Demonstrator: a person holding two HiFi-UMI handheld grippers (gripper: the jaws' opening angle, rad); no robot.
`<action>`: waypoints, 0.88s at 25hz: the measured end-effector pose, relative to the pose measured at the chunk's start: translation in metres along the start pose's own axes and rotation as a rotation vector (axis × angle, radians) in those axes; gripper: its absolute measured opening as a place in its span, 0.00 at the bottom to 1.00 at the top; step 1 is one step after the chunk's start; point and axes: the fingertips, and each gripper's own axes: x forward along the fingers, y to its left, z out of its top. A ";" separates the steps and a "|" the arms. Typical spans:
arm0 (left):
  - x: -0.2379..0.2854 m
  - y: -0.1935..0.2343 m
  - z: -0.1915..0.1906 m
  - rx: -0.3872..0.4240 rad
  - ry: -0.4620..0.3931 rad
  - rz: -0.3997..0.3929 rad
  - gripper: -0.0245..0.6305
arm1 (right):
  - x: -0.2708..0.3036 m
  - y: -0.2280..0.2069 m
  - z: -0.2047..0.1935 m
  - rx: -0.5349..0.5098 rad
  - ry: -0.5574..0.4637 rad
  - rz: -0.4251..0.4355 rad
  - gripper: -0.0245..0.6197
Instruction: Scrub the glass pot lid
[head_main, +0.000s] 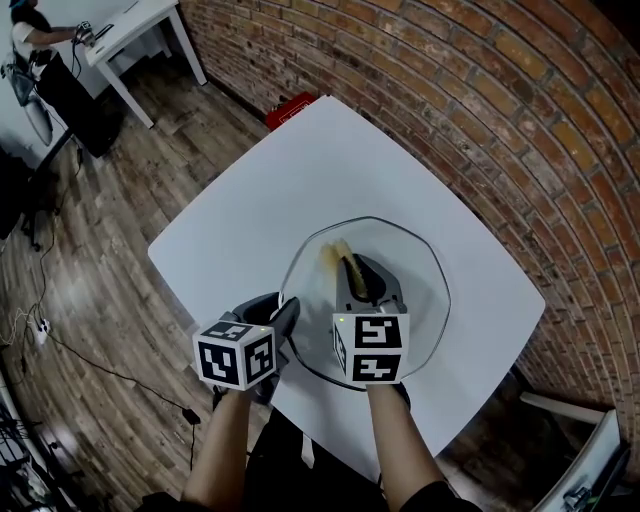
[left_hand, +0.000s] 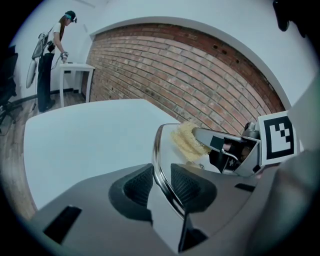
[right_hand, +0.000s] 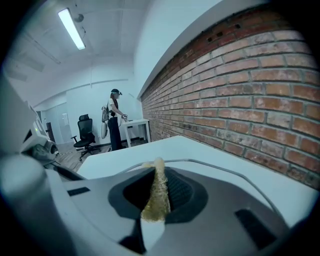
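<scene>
There is one glass pot lid (head_main: 415, 275) and one yellow sponge (head_main: 338, 256). There are two tongs, the left tongs (head_main: 286, 312) and the right tongs (head_main: 362, 275). Each carries a marker cube, making two: the left cube (head_main: 237, 353) and the right cube (head_main: 370, 347). There are two white desks, the near desk (head_main: 250, 200) and the far desk (head_main: 130, 30). One person (head_main: 30, 35) stands at the back. There is one black office chair (right_hand: 85, 131). One red object (head_main: 292, 108) lies on the floor.

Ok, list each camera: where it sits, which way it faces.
Head view: on the person's head, facing steeply down at the table; both forearms show.
Left gripper view: on the left gripper, facing along jaws clamped on the lid rim.
Right gripper view: on the right gripper, jaws pinching the sponge, brick wall beyond.
All three share the lid and sponge.
</scene>
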 end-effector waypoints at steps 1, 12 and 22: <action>0.000 0.000 0.000 0.000 0.001 0.000 0.22 | -0.001 -0.007 -0.001 0.002 0.004 -0.016 0.13; -0.001 -0.002 0.000 0.008 0.001 0.005 0.22 | -0.032 -0.103 -0.015 0.011 0.034 -0.223 0.13; 0.000 -0.005 0.000 0.009 -0.005 0.009 0.22 | -0.058 -0.131 -0.006 0.002 0.010 -0.308 0.13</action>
